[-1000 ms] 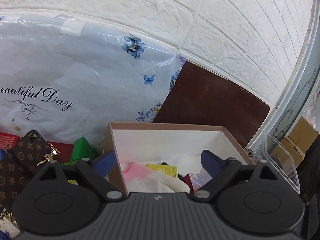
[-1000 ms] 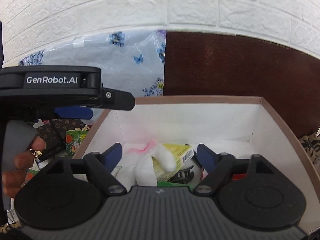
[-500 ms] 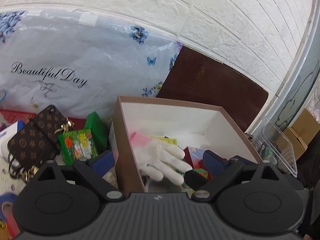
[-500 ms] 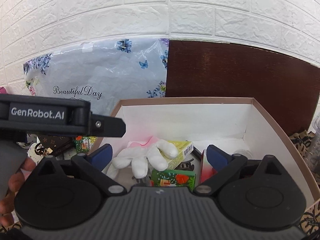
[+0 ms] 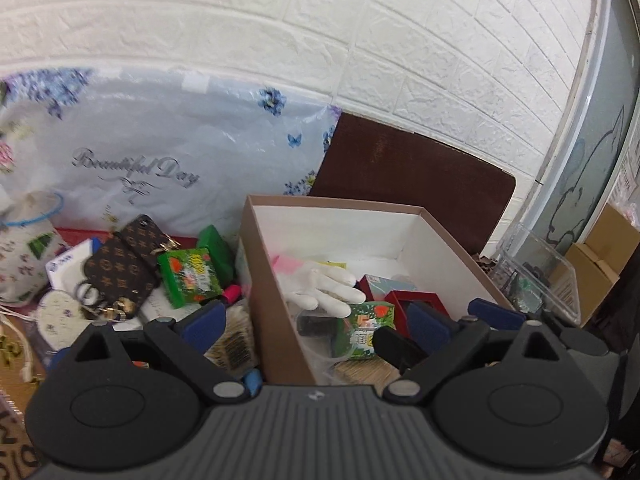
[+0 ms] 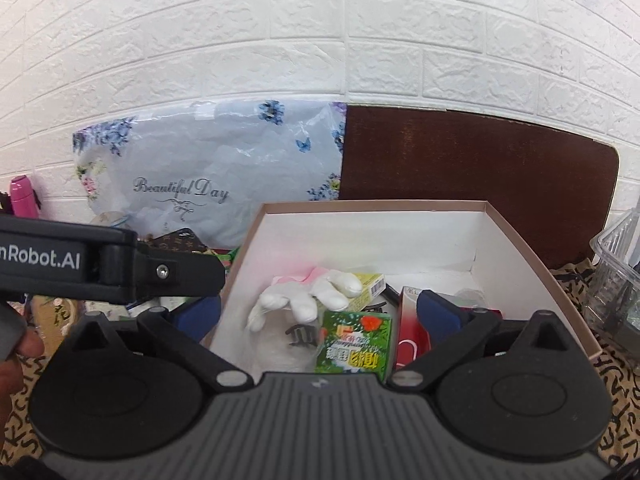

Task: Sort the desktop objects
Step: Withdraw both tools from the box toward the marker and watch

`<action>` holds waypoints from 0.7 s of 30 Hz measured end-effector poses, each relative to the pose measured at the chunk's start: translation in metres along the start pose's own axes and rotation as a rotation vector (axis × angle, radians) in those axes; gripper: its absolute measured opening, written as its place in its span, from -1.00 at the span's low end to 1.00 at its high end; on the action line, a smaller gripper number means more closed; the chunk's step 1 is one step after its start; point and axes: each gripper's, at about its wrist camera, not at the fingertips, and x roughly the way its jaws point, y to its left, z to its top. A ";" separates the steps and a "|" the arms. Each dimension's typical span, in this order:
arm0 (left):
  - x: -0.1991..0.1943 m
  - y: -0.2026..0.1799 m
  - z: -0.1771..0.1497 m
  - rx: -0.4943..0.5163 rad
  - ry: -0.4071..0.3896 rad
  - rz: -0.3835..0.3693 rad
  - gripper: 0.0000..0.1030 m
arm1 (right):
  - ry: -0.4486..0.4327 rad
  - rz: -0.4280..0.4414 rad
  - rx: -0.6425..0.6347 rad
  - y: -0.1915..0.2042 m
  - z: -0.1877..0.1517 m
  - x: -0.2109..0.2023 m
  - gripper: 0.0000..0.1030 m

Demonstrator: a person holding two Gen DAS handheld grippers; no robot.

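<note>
A brown cardboard box (image 5: 264,264) (image 6: 516,236) with a white inside holds a white glove (image 5: 328,288) (image 6: 308,296), a green packet (image 5: 366,326) (image 6: 354,342), a yellow packet (image 6: 370,286), a black hair clip (image 6: 300,334) and red boxes (image 5: 416,304). Left of the box lie another green packet (image 5: 190,276), a brown monogram phone case (image 5: 120,268) and a green box (image 5: 216,246). My left gripper (image 5: 320,320) is open and empty, its jaws astride the box's left wall. My right gripper (image 6: 318,314) is open and empty above the box's near end.
A flowered plastic bag (image 5: 160,160) (image 6: 224,176) and a dark brown board (image 5: 412,176) (image 6: 480,172) lean on the white brick wall. A clear plastic container (image 5: 540,268) (image 6: 616,272) stands right of the box. A pink bottle (image 6: 22,196) is at far left.
Both grippers have pulled back and up from the box, so more of its contents and the clutter to its left show. The second green packet now lies in the box.
</note>
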 end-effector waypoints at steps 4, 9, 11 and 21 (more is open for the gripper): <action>-0.032 -0.002 -0.017 0.047 -0.053 0.044 1.00 | -0.014 0.026 -0.016 0.016 -0.008 -0.024 0.97; -0.063 0.010 -0.040 0.004 -0.074 0.072 1.00 | -0.027 0.050 -0.023 0.037 -0.020 -0.046 0.97; -0.071 0.017 -0.051 -0.031 -0.065 0.075 1.00 | -0.031 0.061 -0.020 0.044 -0.027 -0.053 0.97; -0.076 0.044 -0.114 -0.066 -0.073 0.120 1.00 | 0.006 0.070 -0.052 0.074 -0.082 -0.062 0.97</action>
